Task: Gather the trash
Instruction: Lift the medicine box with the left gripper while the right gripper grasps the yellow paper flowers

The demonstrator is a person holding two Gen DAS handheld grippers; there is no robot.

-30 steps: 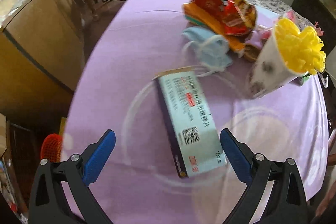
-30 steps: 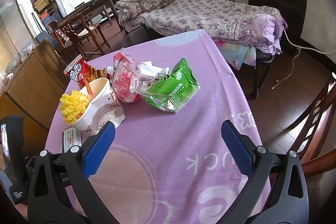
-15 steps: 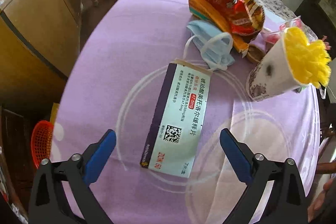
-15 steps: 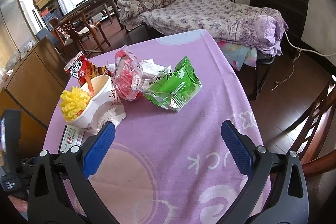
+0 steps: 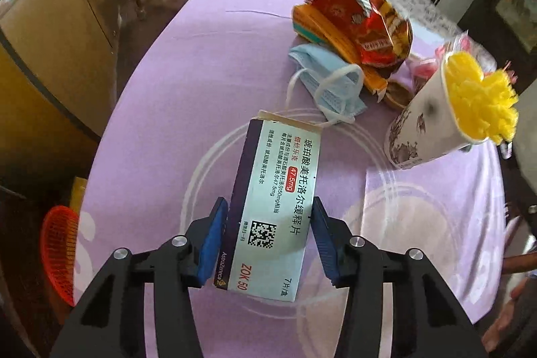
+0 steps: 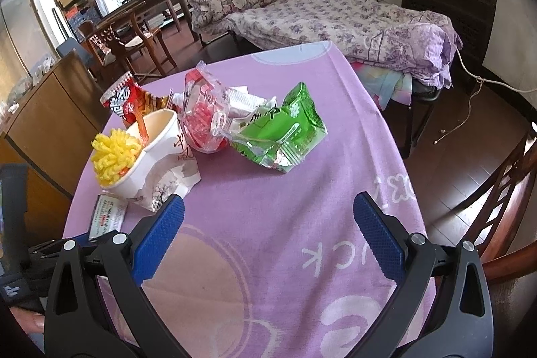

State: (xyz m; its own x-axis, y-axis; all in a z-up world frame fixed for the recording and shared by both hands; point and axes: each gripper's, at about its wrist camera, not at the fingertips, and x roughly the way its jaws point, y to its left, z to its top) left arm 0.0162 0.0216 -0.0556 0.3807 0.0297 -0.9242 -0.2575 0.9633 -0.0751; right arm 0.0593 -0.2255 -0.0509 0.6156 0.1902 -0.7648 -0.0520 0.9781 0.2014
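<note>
A flat medicine box [image 5: 278, 200] with a purple side lies on the purple tablecloth [image 5: 188, 83]. My left gripper [image 5: 268, 240] has its blue pads [image 5: 212, 237] closed in against the box's two long sides. The box also shows at the left in the right wrist view [image 6: 107, 213]. Beyond it lie a blue face mask [image 5: 330, 83], a red snack bag [image 5: 359, 19] and a paper cup with yellow shreds [image 5: 436, 119]. My right gripper [image 6: 268, 237] is open and empty over the cloth, short of a green wrapper [image 6: 285, 130] and a red-and-clear packet [image 6: 201, 113].
A red mesh basket [image 5: 58, 250] sits on the floor left of the table. A wooden cabinet [image 5: 50, 32] stands on the left, chairs [image 6: 131, 46] and a bed [image 6: 335, 19] beyond the table. A wooden chair [image 6: 503, 190] is at the right edge.
My left gripper moved forward over the medicine box and its jaws closed from wide open onto the box's sides. The right gripper stayed open and barely moved.
</note>
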